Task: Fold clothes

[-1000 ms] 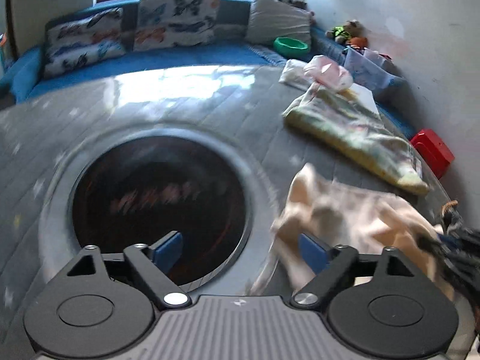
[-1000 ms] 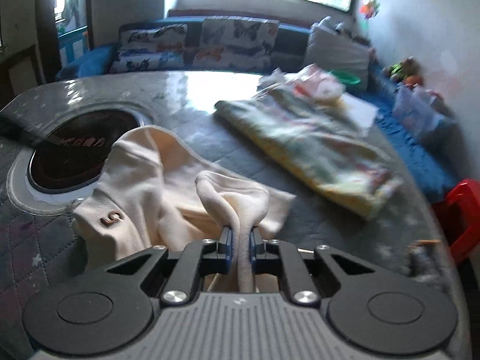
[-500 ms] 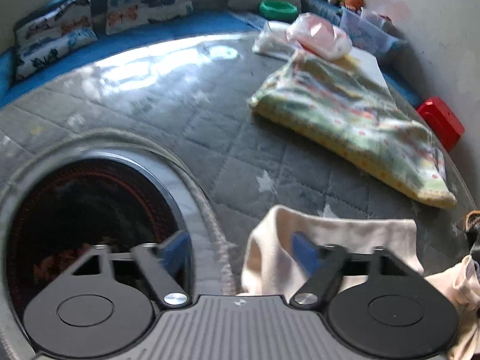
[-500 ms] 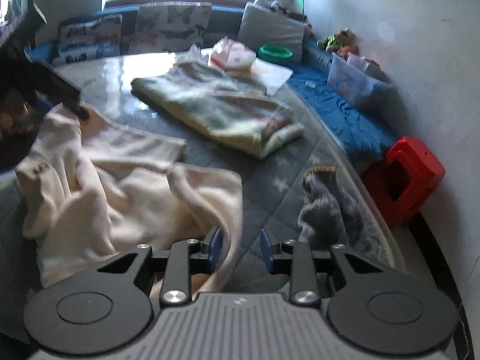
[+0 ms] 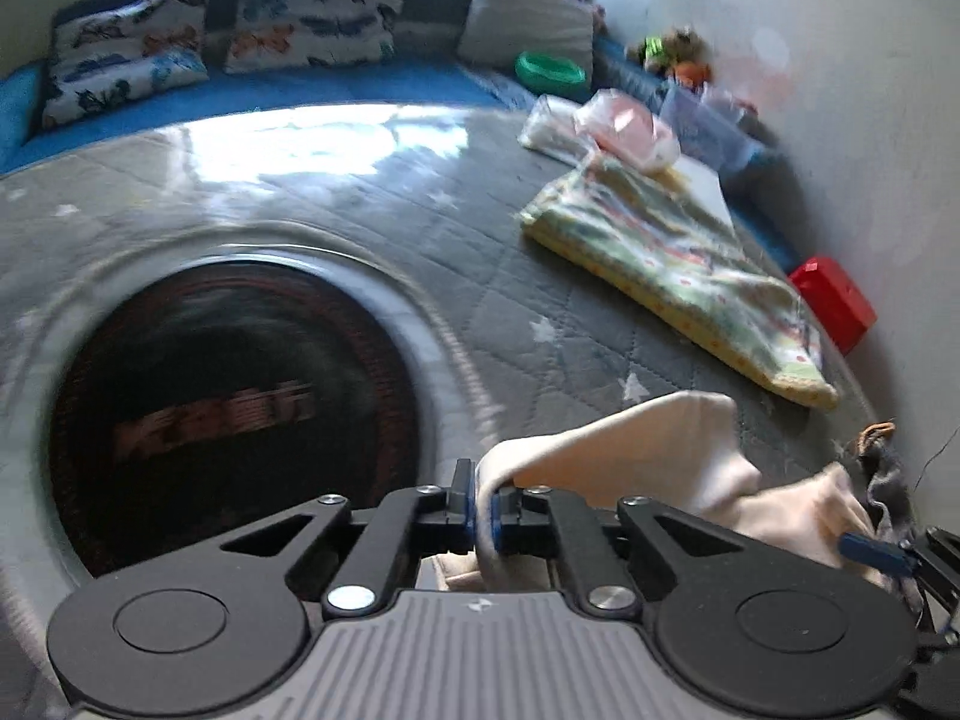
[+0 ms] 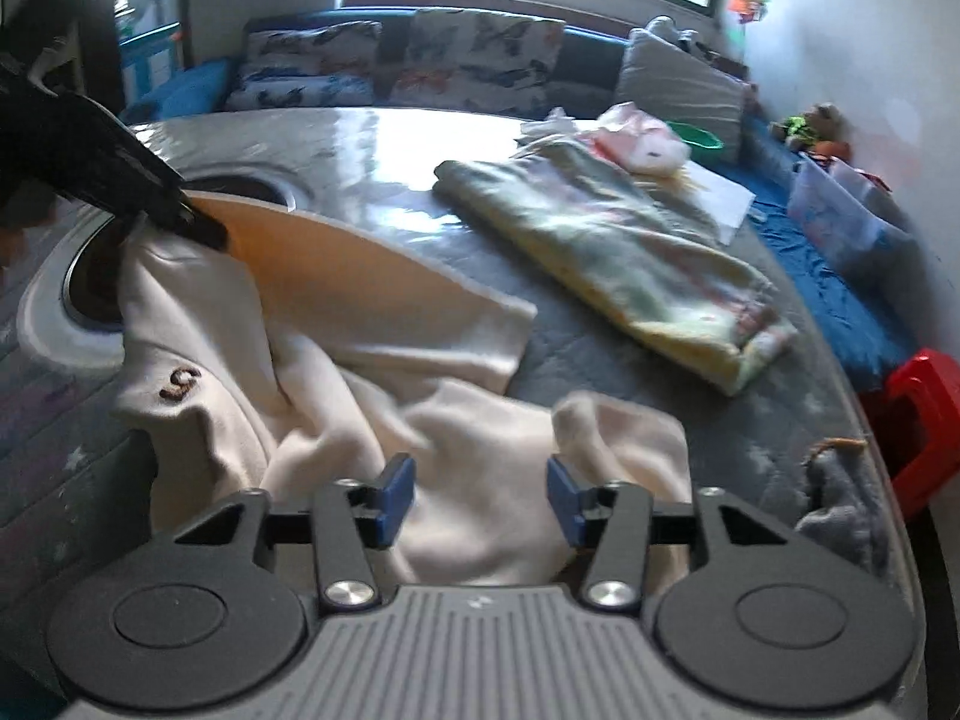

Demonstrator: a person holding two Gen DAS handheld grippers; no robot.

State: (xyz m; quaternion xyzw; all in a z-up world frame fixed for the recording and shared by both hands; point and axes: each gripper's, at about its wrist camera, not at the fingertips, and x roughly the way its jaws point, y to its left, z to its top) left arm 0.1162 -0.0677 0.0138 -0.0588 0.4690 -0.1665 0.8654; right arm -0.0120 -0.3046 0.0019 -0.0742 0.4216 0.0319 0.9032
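A cream garment (image 6: 384, 354) lies rumpled on a grey quilted table cover (image 5: 516, 300), near the table's front edge, between a dark round opening (image 5: 228, 408) on its left side and a grey knitted item (image 6: 840, 498) at its right rim. A small brown mark shaped like the figure five (image 6: 180, 385) shows on the garment's left part. The left gripper (image 5: 478, 510) has just closed, and its blue pads are clamped on a fold of the cream cloth, raising that edge just above the rim of the round opening; in the right wrist view this gripper appears as a dark shape pinching the garment's upper left corner. The right gripper (image 6: 480, 495) has just been opening; its jaws stand apart with the cream cloth lying between and beneath the blue pads, which do not press on it. Farther back, towards the table's right side, lies a folded floral cloth (image 6: 612, 258) in pale green and yellow. Behind it, at the far right edge, sit a pink and white bundle (image 6: 639, 141) and a sheet of white paper (image 6: 723, 195). Beyond the table runs a blue sofa (image 5: 336, 90) with butterfly cushions (image 5: 318, 12), a grey pillow (image 5: 528, 24) and a green bowl (image 5: 549, 69). A red stool (image 6: 924, 414) stands off the table's right edge.
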